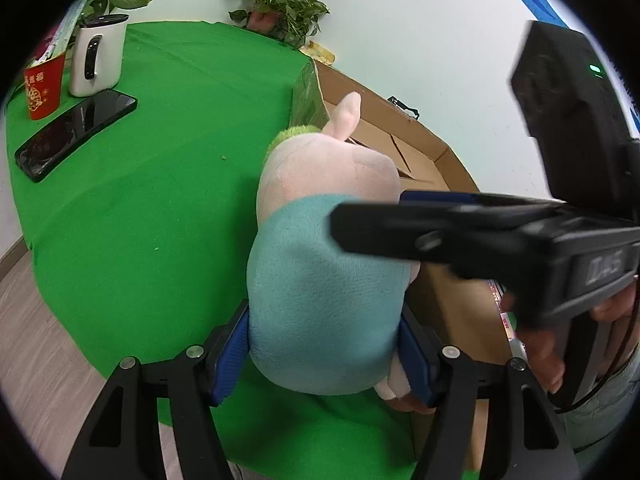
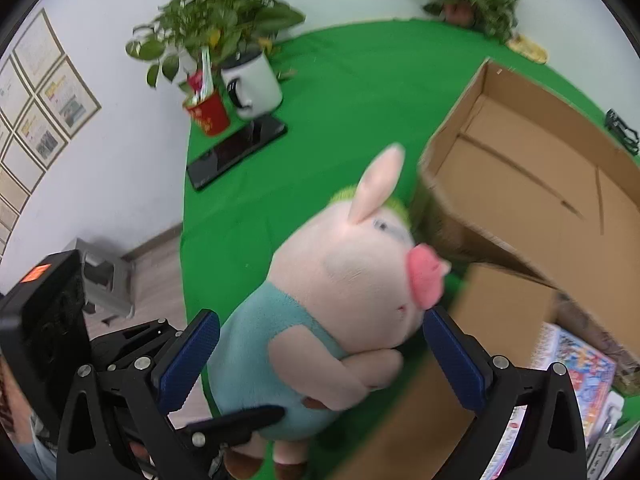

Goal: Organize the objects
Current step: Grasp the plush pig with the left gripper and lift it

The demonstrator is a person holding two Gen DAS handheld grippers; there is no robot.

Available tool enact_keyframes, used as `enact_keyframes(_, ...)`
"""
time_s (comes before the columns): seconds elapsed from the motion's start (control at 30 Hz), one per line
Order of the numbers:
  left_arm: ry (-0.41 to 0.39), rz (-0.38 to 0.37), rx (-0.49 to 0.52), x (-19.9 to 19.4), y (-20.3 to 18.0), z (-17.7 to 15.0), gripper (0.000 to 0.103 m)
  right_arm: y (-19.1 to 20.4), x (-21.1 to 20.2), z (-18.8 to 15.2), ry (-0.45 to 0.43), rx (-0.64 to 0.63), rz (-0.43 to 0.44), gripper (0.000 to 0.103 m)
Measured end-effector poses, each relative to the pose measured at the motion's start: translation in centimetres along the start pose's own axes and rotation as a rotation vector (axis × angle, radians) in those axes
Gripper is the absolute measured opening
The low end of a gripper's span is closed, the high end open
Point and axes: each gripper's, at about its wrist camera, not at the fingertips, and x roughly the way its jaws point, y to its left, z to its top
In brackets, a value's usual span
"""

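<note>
My left tool (image 1: 324, 354) pinches the pink plush pig in a teal shirt (image 1: 326, 272) at frame centre; my right tool (image 2: 320, 364), spread, should close squarely before lifting.

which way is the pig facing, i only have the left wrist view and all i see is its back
observer: the plush pig has its pink snout turned toward the cardboard box.
operator: are the right tongs on it yet
observer: no, the right tongs stand open, one pad on each side of the pig, and neither clearly presses on it.
operator: anything in the box
observer: the part of its floor that shows is bare. a colourful printed box lies near it.
</note>
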Motion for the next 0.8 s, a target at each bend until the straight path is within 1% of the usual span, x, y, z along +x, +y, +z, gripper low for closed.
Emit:
enact_keyframes(0.1,-0.007,0.005,-0.007,-0.1,-0.1,-0.4,0.066,0.8,1.8,-0.3,0.048,-0.008,-0.017,0.100)
enact_keyframes(0.23,-0.018,0.005,-0.011,-0.3,-0.2,-0.8,0.065,1.4,2.2,-1.0,0.041,-0.006,-0.021,0.099)
enact_keyframes(0.37,-0.022,0.017,0.003,-0.4,-0.5,-0.6,0.063,1.3,2.7,-1.7,0.039,0.013,-0.010,0.096)
enact_keyframes(0.43,-0.026,0.026,0.015,0.0,-1.1,-0.3,0.062,1.1,2.3,-2.0,0.028,0.022,-0.008,0.093)
enact_keyframes(0.53,-0.034,0.033,0.023,-0.2,-1.6,-0.1,0.061,0.8,1.6,-2.4,0.012,0.031,0.000,0.087)
enact_keyframes(0.6,-0.046,0.039,0.038,-0.4,-2.3,0.3,0.061,0.5,0.9,-2.6,-0.004,0.041,0.008,0.084)
enact_keyframes(0.67,-0.063,0.049,0.060,-0.9,-3.1,0.6,0.061,0.2,-0.5,-2.8,-0.041,0.043,0.017,0.082)
enact_keyframes(0.73,-0.091,0.058,0.091,-1.9,-4.7,1.1,0.061,0.1,-2.1,-2.8,-0.089,0.042,0.021,0.081)
enact_keyframes(0.8,-0.123,0.067,0.134,-2.8,-6.3,2.1,0.061,-0.2,-4.5,-2.7,-0.155,0.039,0.021,0.081)
